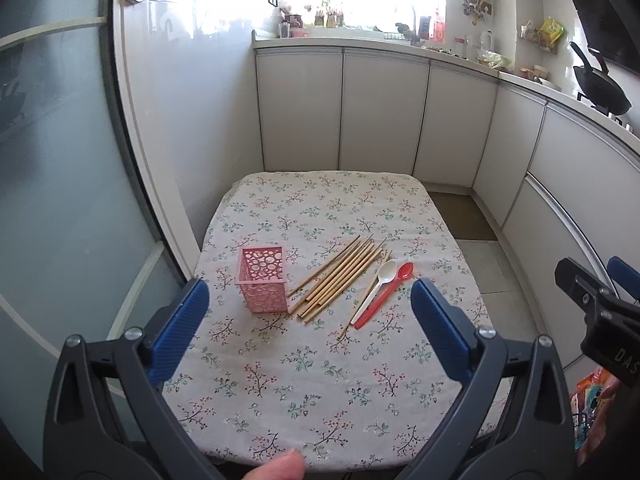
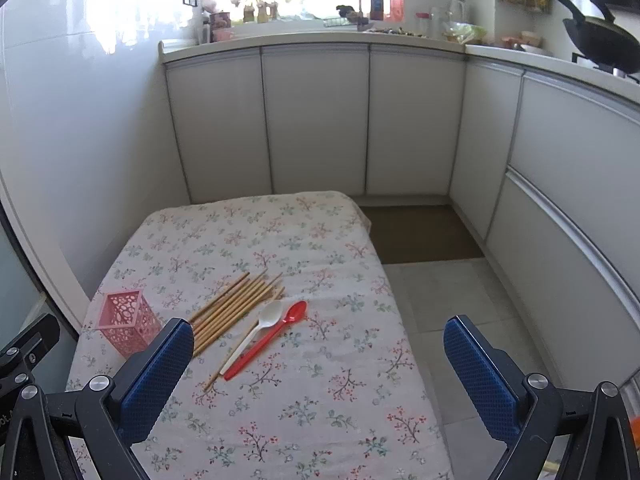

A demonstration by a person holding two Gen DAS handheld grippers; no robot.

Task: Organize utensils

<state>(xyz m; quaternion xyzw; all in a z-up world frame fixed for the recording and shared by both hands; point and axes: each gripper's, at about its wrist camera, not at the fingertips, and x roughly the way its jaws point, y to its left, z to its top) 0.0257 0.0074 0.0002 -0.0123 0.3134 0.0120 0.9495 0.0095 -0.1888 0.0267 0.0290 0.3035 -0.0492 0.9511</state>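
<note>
Where chopsticks (image 1: 340, 276) lie loose, pink holder (image 1: 264, 284) stands (perforated).

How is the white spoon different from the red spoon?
The white spoon is pale, while the red spoon is bright red. The white spoon lies nearer the chopsticks; the red spoon lies on the far side of it from them. Both are slim, lie flat side by side on the flowered tablecloth and point the same way.

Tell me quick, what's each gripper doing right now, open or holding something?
Left gripper: open, holding nothing, above the table.
Right gripper: open, holding nothing.
</note>
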